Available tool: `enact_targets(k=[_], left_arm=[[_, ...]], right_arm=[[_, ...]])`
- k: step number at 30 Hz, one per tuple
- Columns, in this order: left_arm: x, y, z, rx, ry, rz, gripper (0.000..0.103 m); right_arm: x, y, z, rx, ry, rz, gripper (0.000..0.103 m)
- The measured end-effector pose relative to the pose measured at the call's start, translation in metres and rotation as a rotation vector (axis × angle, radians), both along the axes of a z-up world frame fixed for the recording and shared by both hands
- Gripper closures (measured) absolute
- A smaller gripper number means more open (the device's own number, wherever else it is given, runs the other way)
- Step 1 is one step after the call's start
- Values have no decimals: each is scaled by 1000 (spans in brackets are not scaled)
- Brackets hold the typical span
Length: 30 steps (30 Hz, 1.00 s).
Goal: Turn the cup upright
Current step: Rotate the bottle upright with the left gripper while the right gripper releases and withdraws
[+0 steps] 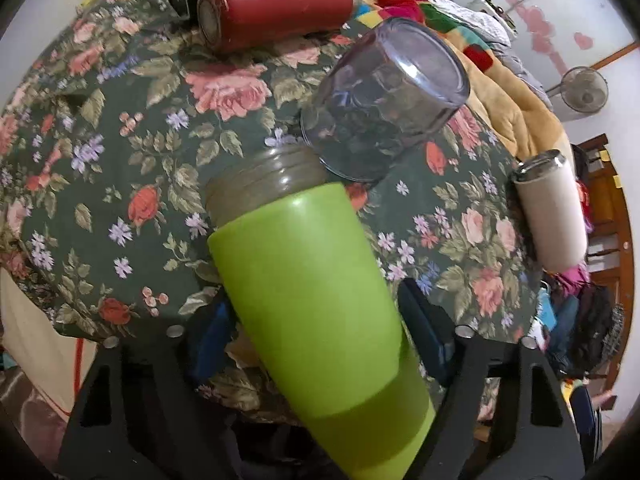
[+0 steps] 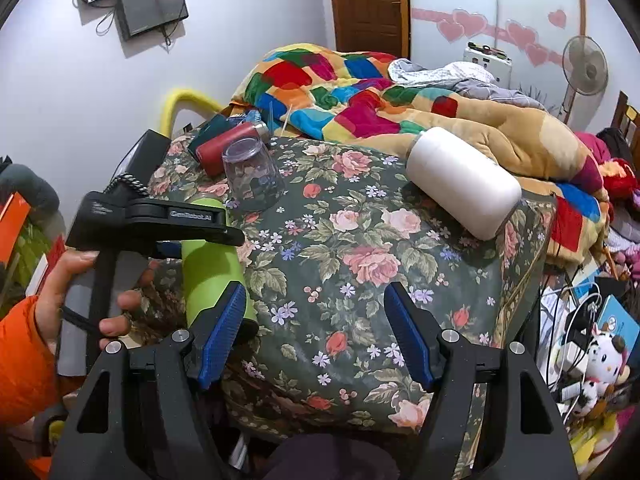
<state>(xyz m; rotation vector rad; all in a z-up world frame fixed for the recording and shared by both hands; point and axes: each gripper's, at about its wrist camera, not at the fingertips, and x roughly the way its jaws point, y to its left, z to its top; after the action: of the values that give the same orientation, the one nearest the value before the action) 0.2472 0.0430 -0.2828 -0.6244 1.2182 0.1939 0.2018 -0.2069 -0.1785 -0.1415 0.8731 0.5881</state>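
A green cup [image 1: 312, 304] with a grey threaded mouth lies tilted between the fingers of my left gripper [image 1: 320, 320], mouth pointing away toward the floral cloth [image 1: 120, 160]. The blue pads sit at its sides; whether they press it is unclear. In the right wrist view the green cup [image 2: 212, 276] lies low on the cloth's left side, with the left gripper [image 2: 208, 236] around it, held by a hand. My right gripper [image 2: 316, 332] is open and empty over the cloth [image 2: 340, 264]. A clear purple cup [image 1: 380, 100] stands upside down just beyond the green cup; it also shows in the right wrist view [image 2: 252, 176].
A red bottle [image 1: 272, 8] lies on its side at the cloth's far edge. A white cup [image 1: 552, 208] lies on its side at the right; it also shows in the right wrist view [image 2: 460, 180]. A patchwork blanket [image 2: 360, 92] is heaped behind. Clutter fills the floor at right.
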Motion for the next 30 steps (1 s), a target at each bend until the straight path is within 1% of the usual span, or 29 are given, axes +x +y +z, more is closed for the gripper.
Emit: enact_targets(k=[4, 6, 8, 11, 12, 15, 17, 21, 24, 28, 30], left_arm=[[-3, 1, 0, -2, -9, 26, 29], [-4, 2, 1, -4, -17, 34, 32], [-9, 2, 7, -10, -40, 29, 36], [-18, 1, 26, 8, -98, 0, 40], [-21, -2, 34, 22, -122, -16, 41], [-32, -15, 65, 118, -209, -83, 41], [-39, -24, 81, 167, -257, -117, 41], [-52, -39, 115, 265, -357, -166, 41], [-52, -46, 131, 310, -410, -179, 41], [-40, -51, 150, 370, -472, -187, 41], [-32, -50, 156, 377, -485, -191, 41]], right_arm=[[-1, -2, -3, 19, 20, -5, 35], [-3, -3, -4, 20, 24, -10, 35], [-4, -4, -4, 21, 23, -15, 35], [-5, -5, -4, 25, 24, -21, 35], [-5, -5, -4, 26, 25, -24, 35], [-5, -5, -1, 25, 17, -33, 35], [-5, -5, 1, 26, 9, -36, 35], [-5, -6, 7, 37, -4, -41, 35], [-5, -5, 12, 45, -17, -46, 35], [-2, -6, 16, 55, -27, -58, 35], [0, -8, 18, 56, -32, -66, 35]])
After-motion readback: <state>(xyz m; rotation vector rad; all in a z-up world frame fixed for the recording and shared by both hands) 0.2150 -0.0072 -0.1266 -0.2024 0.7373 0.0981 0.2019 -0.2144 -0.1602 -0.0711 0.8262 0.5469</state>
